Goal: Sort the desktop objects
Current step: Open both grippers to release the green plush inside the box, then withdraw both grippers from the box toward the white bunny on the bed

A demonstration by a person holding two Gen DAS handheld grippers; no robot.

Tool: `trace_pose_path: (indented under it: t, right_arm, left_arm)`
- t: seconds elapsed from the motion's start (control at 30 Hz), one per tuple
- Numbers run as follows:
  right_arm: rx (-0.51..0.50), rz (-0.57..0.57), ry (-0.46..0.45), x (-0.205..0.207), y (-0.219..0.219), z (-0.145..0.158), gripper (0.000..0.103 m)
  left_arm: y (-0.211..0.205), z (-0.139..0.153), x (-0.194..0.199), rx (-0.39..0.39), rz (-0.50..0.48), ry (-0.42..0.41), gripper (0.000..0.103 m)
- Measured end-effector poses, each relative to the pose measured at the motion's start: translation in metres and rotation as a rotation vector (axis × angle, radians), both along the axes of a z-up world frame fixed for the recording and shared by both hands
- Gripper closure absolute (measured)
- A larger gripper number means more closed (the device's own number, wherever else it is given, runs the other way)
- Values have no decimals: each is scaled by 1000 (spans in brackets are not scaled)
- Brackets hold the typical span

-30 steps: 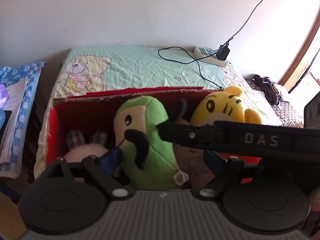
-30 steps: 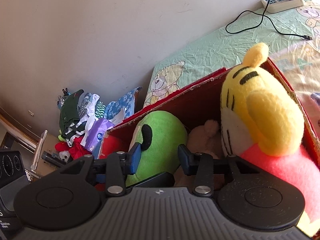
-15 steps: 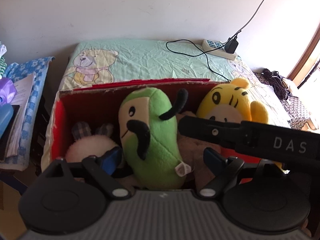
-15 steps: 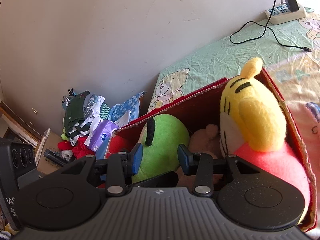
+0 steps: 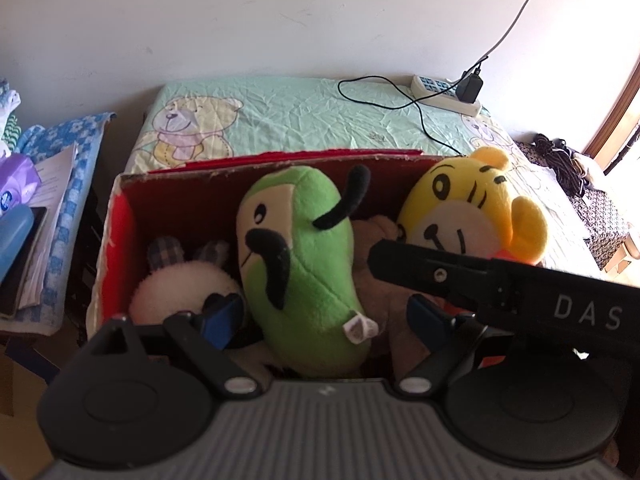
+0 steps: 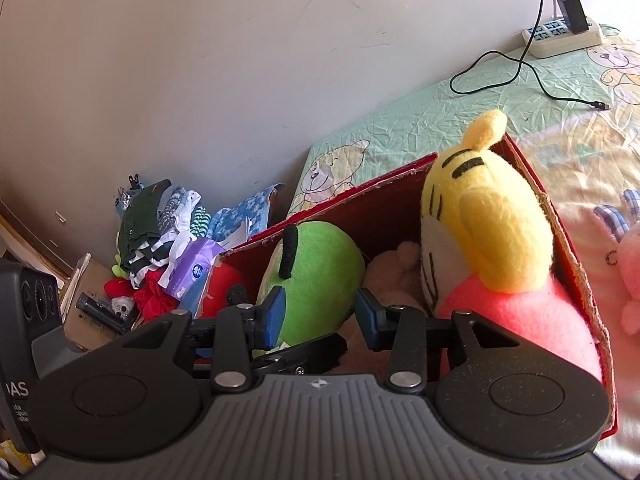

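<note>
Nearest to me, my left gripper (image 5: 322, 316) stands with its blue-padded fingers spread wide and nothing gripped; the lower end of the green bean-shaped plush toy with a black moustache and black antenna (image 5: 298, 264) sits in the gap between the fingers, and I cannot tell whether either pad touches it. My right gripper (image 6: 320, 314) is likewise parted and empty-handed, its fingers pointing into the same container from the side; its black body marked DAS crosses the left view's right half. Container: a red cardboard box with a ragged rim (image 5: 120, 216), resting on a bed. Contents, left to right in the left view — a fluffy white plush with checked ears (image 5: 184, 284) low against the left wall, the green plush upright and leaning slightly, a brown plush (image 6: 390, 270) mostly buried behind it, and a yellow tiger-faced plush with black stripes and a pink body (image 6: 486, 216) upright against the right wall. Outside the box, at the right view's edge, a pink plush with blue checked ears (image 6: 630, 264) lies on the bed. Beyond: a crumpled pale green bedsheet printed with cartoon bears (image 5: 288, 114), then a white power strip with a black adapter and cable (image 5: 446, 94) by the wall. To the side — a heap of clothes and a purple tissue pack (image 6: 192, 268).
</note>
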State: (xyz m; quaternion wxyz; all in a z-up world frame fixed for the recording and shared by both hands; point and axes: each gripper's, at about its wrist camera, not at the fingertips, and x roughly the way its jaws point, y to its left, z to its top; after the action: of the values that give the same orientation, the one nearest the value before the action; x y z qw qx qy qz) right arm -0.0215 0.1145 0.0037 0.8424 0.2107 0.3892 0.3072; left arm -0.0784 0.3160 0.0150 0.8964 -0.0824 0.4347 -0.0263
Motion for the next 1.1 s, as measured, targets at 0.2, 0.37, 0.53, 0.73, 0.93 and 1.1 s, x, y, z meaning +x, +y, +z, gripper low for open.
trace_pose_path:
  t: [0.2,0.37,0.53,0.73,0.93,1.1]
  right_arm:
    - [-10,-5,-11,-3,-2,0,61]
    - [-18,-13,-19,-7,-5,0,63]
    - [-16,-26,-28,-11,-8,4,63]
    - [-12,-40,-52,-20,-14,10,61]
    - [-40,-52,-92,-30,-15,13,61]
    - [-36,-67,-102,-33,-16,14,61]
  left_arm:
    - [-3,0,-2,17,5,-3,14]
    - [-6,2,-4,32,8,-3,14]
    - [-6,6,-8,22,10,-1,14]
    - [-10,9,-15,40,7,-3,14]
    - [-14,11,-21,71,6,1,14]
    - [-15,14,-27,108,12,0,14]
